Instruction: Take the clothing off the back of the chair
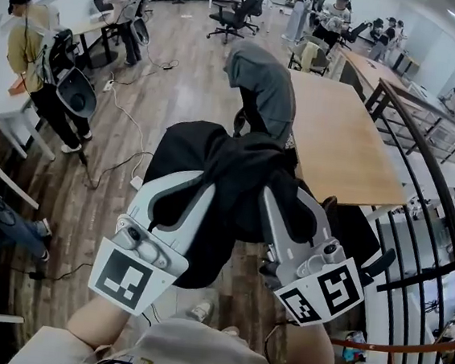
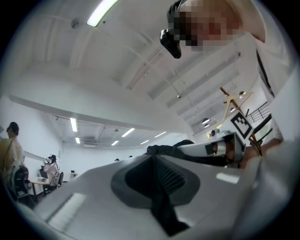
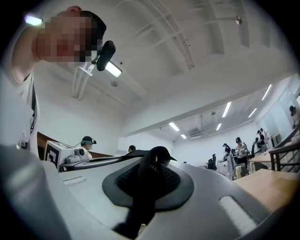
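I hold a black garment (image 1: 228,163) up in front of me with both grippers, and it hangs in folds over their tips. In the head view my left gripper (image 1: 202,191) and right gripper (image 1: 274,197) sit side by side under the cloth. The left gripper (image 2: 157,177) is shut, with a strip of black fabric (image 2: 161,208) pinched between its pads. A fold of the same cloth (image 3: 151,171) is clamped in my shut right gripper (image 3: 150,177). Beyond the garment stands the office chair (image 1: 262,82), its grey back bare. Each gripper view shows the other gripper alongside.
A long wooden table (image 1: 340,145) runs along the right of the chair, with a dark railing (image 1: 423,169) beyond it. Cables (image 1: 125,114) trail over the wood floor at left. People stand and sit at desks (image 1: 32,43) to the left and at the back.
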